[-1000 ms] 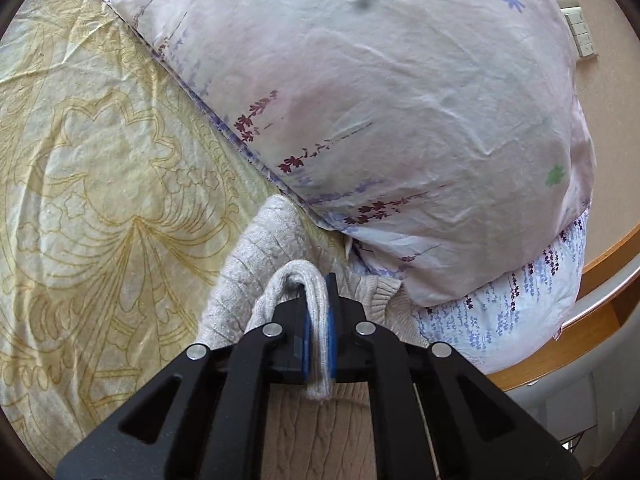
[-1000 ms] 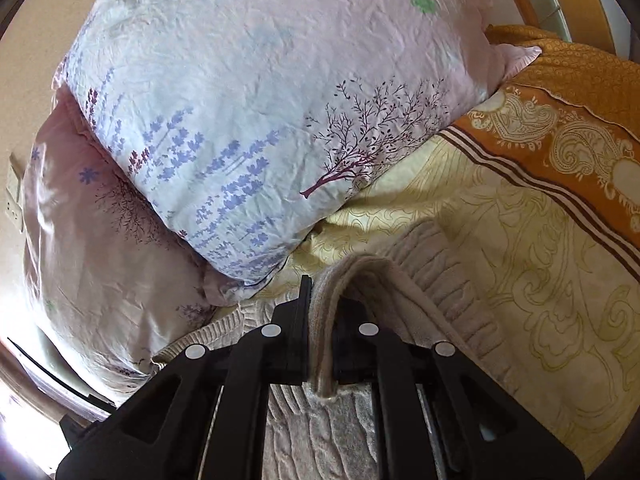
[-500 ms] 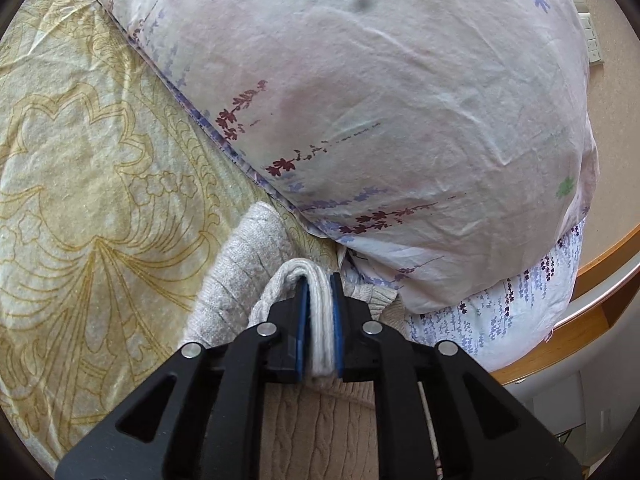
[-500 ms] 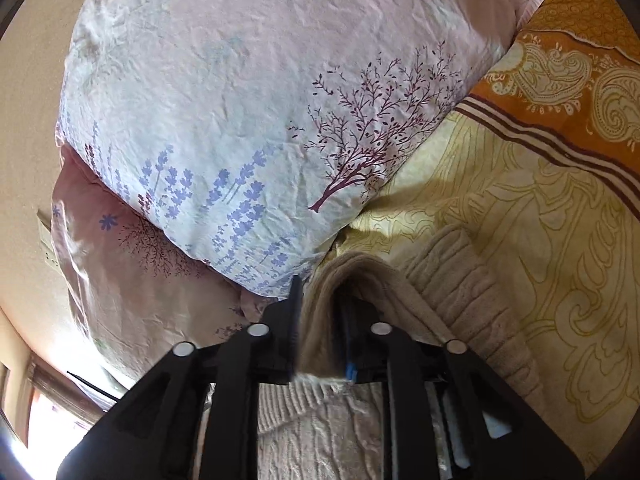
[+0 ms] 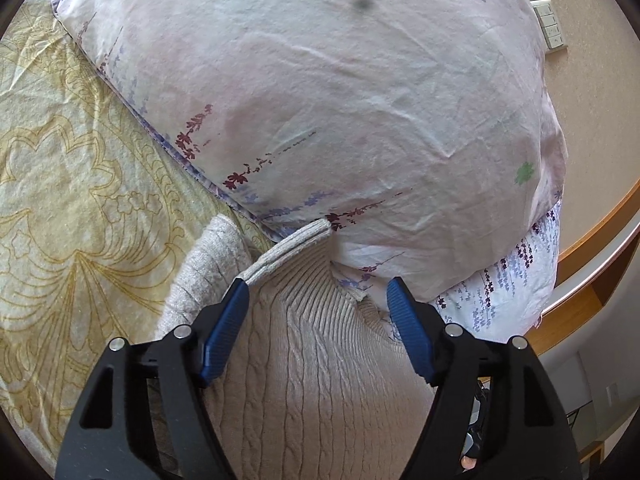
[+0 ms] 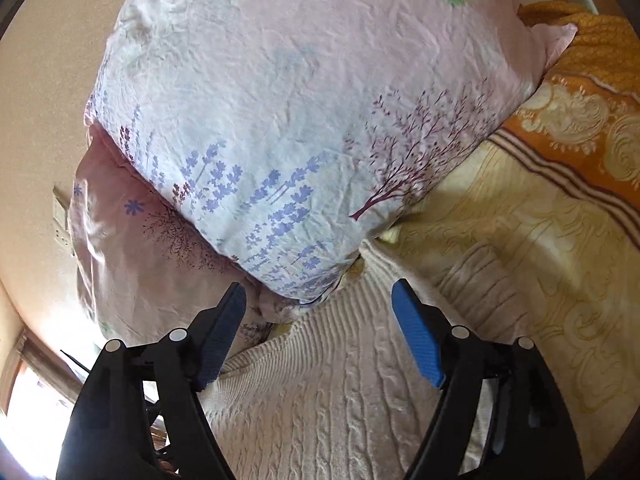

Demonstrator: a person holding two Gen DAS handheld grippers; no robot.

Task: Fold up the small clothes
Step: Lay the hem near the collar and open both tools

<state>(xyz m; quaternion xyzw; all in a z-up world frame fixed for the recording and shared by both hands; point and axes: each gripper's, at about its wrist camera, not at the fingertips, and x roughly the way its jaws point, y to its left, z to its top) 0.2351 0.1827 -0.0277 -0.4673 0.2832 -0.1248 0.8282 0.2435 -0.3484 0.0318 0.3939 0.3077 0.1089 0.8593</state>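
A beige cable-knit sweater [image 5: 304, 364] lies on the yellow patterned bedspread [image 5: 72, 184], its ribbed edge touching the pillows. My left gripper [image 5: 318, 292] is open just above it, the ribbed hem lying by the left fingertip [image 5: 236, 300]. The sweater also shows in the right wrist view [image 6: 332, 384], flat under my right gripper [image 6: 320, 296], which is open and empty. A folded ribbed part [image 6: 484, 280] lies to the right.
Two floral pillows are stacked right ahead, shown in the left wrist view [image 5: 320, 100] and in the right wrist view [image 6: 300, 120]. An orange patterned cover [image 6: 580, 120] lies at the right. A wall with switches [image 5: 548, 20] and a wooden bed frame [image 5: 592, 240] stand beyond.
Both grippers were shut on the sweater's ribbed edge; both have opened and let it drop flat against the pillows.
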